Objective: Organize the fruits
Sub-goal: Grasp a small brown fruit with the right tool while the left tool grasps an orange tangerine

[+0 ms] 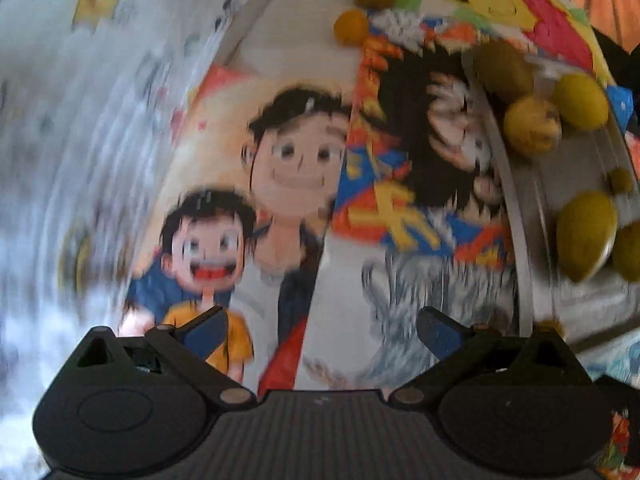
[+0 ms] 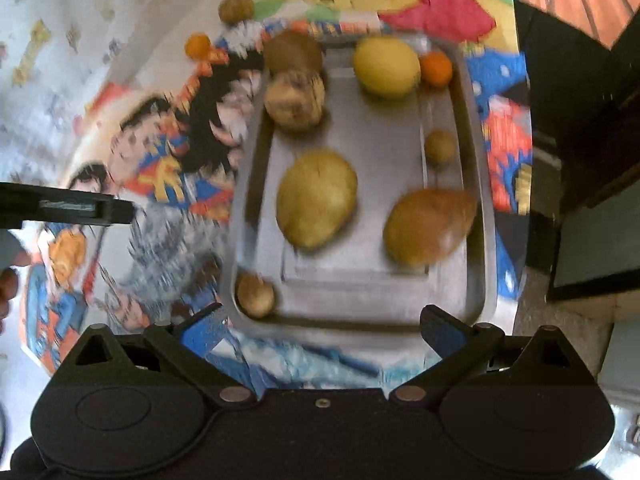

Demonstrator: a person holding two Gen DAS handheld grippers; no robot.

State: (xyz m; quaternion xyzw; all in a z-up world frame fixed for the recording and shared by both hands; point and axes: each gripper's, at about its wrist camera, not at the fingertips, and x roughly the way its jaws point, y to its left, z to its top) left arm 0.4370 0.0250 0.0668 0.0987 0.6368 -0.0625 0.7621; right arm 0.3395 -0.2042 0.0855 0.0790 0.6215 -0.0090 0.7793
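Tongs, left and right, both apart and empty; tray lengthwise away, fruit-strewn.

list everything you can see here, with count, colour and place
metal tray: one, silver, on the cartoon-print cloth, right of centre
fruits in the tray: about eight, yellow, brown, one orange; blur hides what kind
loose fruits on the cloth: three, two orange and one brown, beyond the tray's far left corner
cartoon-print cloth: one, multicoloured, covers the surface
left gripper: one, black with blue pads, open, empty, over the cloth
right gripper: one, black with blue pads, open, empty, at the tray's near edge
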